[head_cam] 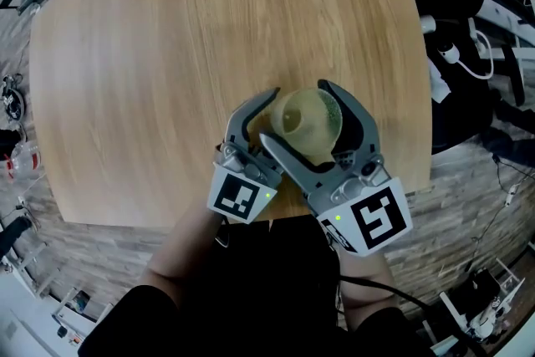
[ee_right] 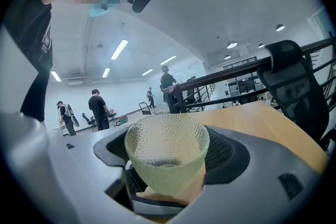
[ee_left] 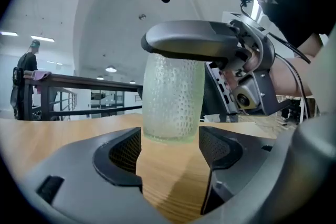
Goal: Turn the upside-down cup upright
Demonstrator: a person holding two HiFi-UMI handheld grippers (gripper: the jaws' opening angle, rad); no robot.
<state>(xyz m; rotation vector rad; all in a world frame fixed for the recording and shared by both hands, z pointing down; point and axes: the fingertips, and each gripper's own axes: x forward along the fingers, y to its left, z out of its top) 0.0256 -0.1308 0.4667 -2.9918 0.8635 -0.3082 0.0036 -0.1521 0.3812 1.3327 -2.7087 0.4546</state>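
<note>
A pale green dimpled glass cup (head_cam: 311, 125) sits between the jaws of my right gripper (head_cam: 292, 111), which is shut on it over the near part of the wooden table (head_cam: 167, 54). In the right gripper view the cup (ee_right: 167, 181) shows its open mouth upward between the pads of that gripper (ee_right: 168, 157). My left gripper (head_cam: 272, 128) is right beside it on the left, open. In the left gripper view the cup (ee_left: 173, 97) stands just beyond the left gripper (ee_left: 170, 152), whose pads are clear of the glass. One right finger (ee_left: 191, 39) crosses the cup's top.
The table's near edge (head_cam: 167, 221) runs just under both grippers. Cables and gear (head_cam: 485, 63) lie on the floor to the right. A black office chair (ee_right: 294, 81) stands past the table, with a railing and several people far behind.
</note>
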